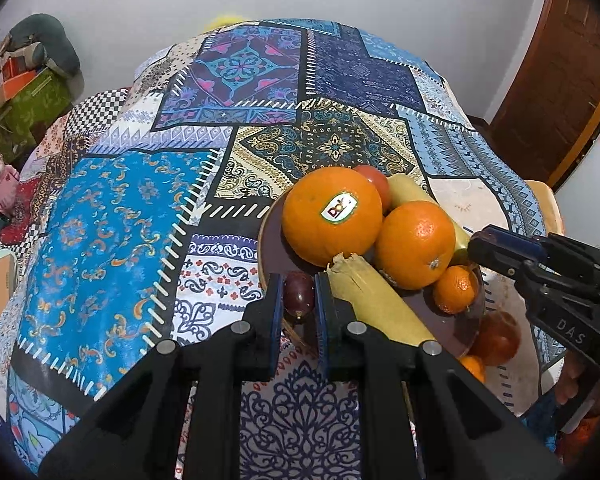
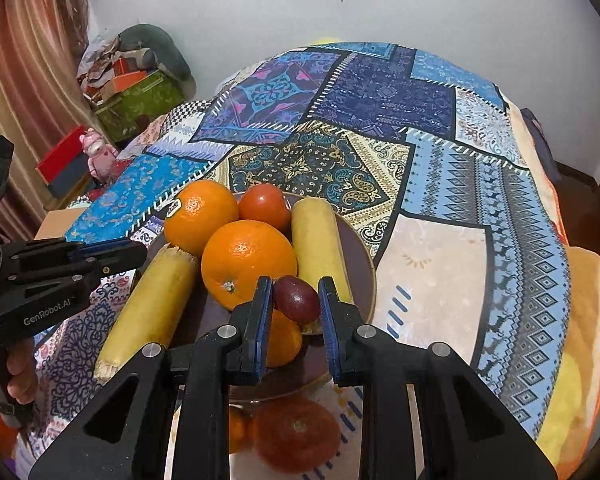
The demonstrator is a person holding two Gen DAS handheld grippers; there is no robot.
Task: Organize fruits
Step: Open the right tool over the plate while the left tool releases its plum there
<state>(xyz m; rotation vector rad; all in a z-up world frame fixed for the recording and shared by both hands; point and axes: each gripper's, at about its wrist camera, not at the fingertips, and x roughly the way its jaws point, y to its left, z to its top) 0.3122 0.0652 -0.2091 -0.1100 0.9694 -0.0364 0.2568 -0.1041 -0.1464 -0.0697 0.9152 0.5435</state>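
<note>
A brown plate [image 2: 364,264] holds two large oranges [image 2: 249,262], a tomato [image 2: 265,207], two yellow banana pieces [image 2: 318,240] and a small mandarin [image 2: 284,340]. My left gripper [image 1: 298,300] is shut on a dark purple passion fruit [image 1: 298,294] just above the plate's near rim [image 1: 262,240]. My right gripper [image 2: 294,304] holds its jaws either side of another purple passion fruit [image 2: 296,298] over the plate; whether the pads press it does not show. In the left wrist view the right gripper [image 1: 496,248] reaches in from the right.
A tomato [image 2: 296,432] and a mandarin [image 2: 236,430] lie on the patchwork cloth [image 2: 440,260] below the plate's near edge. The left gripper [image 2: 112,254] shows at the left of the right wrist view. Boxes and a pink toy [image 2: 98,156] stand beyond the table's left edge.
</note>
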